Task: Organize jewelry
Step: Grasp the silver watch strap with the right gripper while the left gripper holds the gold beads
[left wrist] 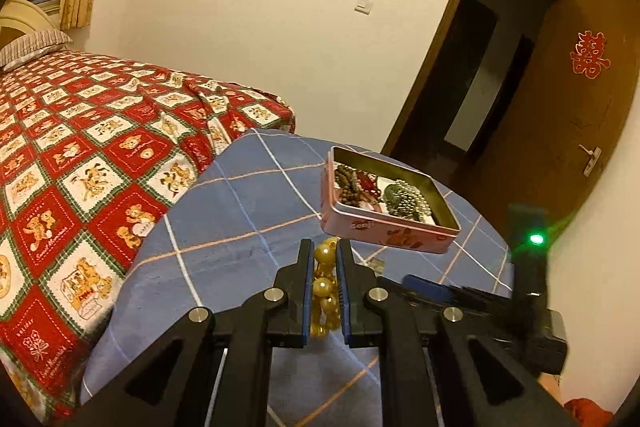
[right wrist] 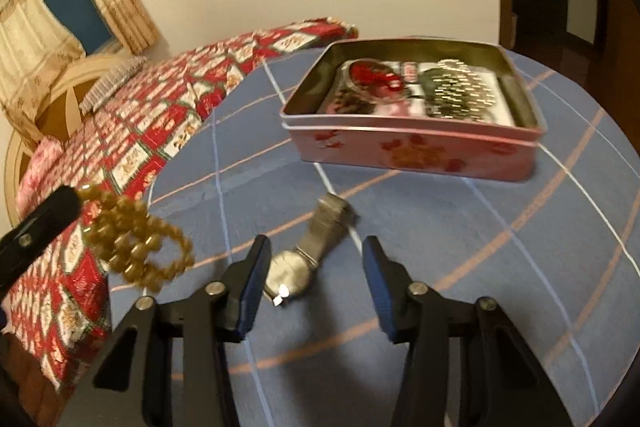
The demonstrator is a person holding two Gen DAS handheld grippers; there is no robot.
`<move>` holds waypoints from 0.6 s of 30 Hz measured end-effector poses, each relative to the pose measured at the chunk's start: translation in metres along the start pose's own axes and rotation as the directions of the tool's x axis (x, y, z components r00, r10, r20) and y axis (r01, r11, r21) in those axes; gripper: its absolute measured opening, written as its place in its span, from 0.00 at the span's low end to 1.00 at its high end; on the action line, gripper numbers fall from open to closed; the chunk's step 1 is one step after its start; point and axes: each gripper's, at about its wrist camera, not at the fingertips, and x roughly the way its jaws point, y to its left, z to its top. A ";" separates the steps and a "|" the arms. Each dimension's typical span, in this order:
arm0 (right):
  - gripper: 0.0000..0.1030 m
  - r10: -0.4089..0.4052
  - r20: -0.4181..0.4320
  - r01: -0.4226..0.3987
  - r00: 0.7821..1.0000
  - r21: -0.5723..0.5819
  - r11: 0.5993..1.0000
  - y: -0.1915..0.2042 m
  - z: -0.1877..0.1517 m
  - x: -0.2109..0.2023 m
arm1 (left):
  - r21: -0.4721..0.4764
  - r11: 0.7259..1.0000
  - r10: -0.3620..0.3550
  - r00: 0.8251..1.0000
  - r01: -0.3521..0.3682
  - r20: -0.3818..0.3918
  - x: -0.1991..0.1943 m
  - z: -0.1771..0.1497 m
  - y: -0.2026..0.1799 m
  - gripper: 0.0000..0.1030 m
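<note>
My left gripper [left wrist: 325, 247] is shut on a string of yellow beads [left wrist: 322, 287], held above the table just short of the pink tin [left wrist: 384, 233]. In the right wrist view the beads [right wrist: 132, 239] hang in a loop from that gripper's fingers [right wrist: 40, 223] at the left. A silver wristwatch [right wrist: 290, 271] lies flat on the blue checked cloth [right wrist: 480, 227]. My right gripper [right wrist: 316, 247] stands open around the watch, whose face is close to the left pad and far from the right one. The open tin [right wrist: 412, 151] holds brown beads, a red piece and a silvery bead heap.
The small round table [left wrist: 240, 219] abuts a bed with a red patterned cover [left wrist: 80, 147] on its left. A brown door [left wrist: 560, 127] stands open behind the tin. The table's edge curves close behind the tin and on the right.
</note>
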 end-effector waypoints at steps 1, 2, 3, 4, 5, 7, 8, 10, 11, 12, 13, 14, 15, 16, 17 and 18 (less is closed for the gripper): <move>0.42 -0.010 -0.013 0.010 1.000 -0.012 1.000 0.003 0.002 0.008 | -0.005 1.000 0.005 1.000 -0.005 0.000 0.001 0.000 0.003 0.10; 0.40 -0.018 -0.027 0.017 0.999 -0.017 1.000 0.006 0.003 0.015 | -0.014 1.000 0.010 1.000 -0.010 -0.001 0.002 0.001 0.008 0.10; 0.37 -0.019 -0.037 0.019 0.999 -0.018 1.000 0.007 0.004 0.019 | -0.019 1.000 0.012 1.000 -0.012 -0.001 0.002 0.001 0.010 0.10; 0.36 -0.029 -0.048 0.028 0.998 -0.021 0.999 0.008 0.004 0.025 | -0.022 1.000 0.015 1.000 -0.015 -0.001 0.002 0.001 0.012 0.10; 0.33 -0.045 -0.038 0.044 0.998 -0.030 0.999 0.010 0.004 0.027 | -0.022 1.000 0.019 1.000 -0.019 0.001 0.002 0.002 0.014 0.10; 0.24 -0.064 -0.035 0.062 0.997 -0.054 0.997 0.013 0.005 0.028 | -0.020 0.999 0.030 1.000 -0.030 0.003 0.003 0.003 0.017 0.10; 0.19 -0.074 -0.036 0.071 0.997 -0.064 0.995 0.013 0.006 0.029 | -0.025 0.999 0.030 1.000 -0.030 0.004 0.003 0.004 0.019 0.10; 0.18 -0.075 -0.032 0.073 0.997 -0.072 0.995 0.012 0.005 0.027 | -0.031 0.999 0.029 1.000 -0.029 0.006 0.004 0.005 0.021 0.10; 0.17 -0.075 -0.033 0.072 0.997 -0.077 0.994 0.011 0.005 0.026 | -0.032 0.999 0.029 1.000 -0.028 0.006 0.003 0.004 0.022 0.10; 0.17 -0.077 -0.030 0.075 0.997 -0.084 0.994 0.011 0.004 0.023 | -0.033 0.999 0.028 1.000 -0.027 0.005 0.003 0.004 0.021 0.10; 0.17 -0.085 -0.018 0.083 0.996 -0.092 0.992 0.011 0.003 0.017 | -0.034 0.999 0.026 1.000 -0.026 0.004 0.003 0.004 0.021 0.10; 0.17 -0.090 -0.007 0.089 0.996 -0.097 0.991 0.012 0.003 0.013 | -0.034 0.999 0.024 1.000 -0.024 0.004 0.003 0.003 0.020 0.10; 0.17 -0.093 0.003 0.093 0.996 -0.099 0.991 0.013 0.004 0.009 | -0.033 0.999 0.022 1.000 -0.022 0.005 0.002 0.002 0.018 0.10; 0.17 -0.092 0.020 0.094 0.996 -0.099 0.991 0.013 0.004 0.000 | -0.033 0.999 0.019 1.000 -0.019 0.005 0.002 0.002 0.017 0.10; 0.17 -0.091 0.032 0.093 0.995 -0.098 0.991 0.013 0.004 -0.006 | -0.031 0.999 0.016 1.000 -0.016 0.007 0.001 0.002 0.014 0.10; 0.17 -0.091 0.045 0.095 0.995 -0.098 0.991 0.013 0.004 -0.014 | -0.027 1.000 0.012 1.000 -0.012 0.009 -0.001 0.002 0.011 0.10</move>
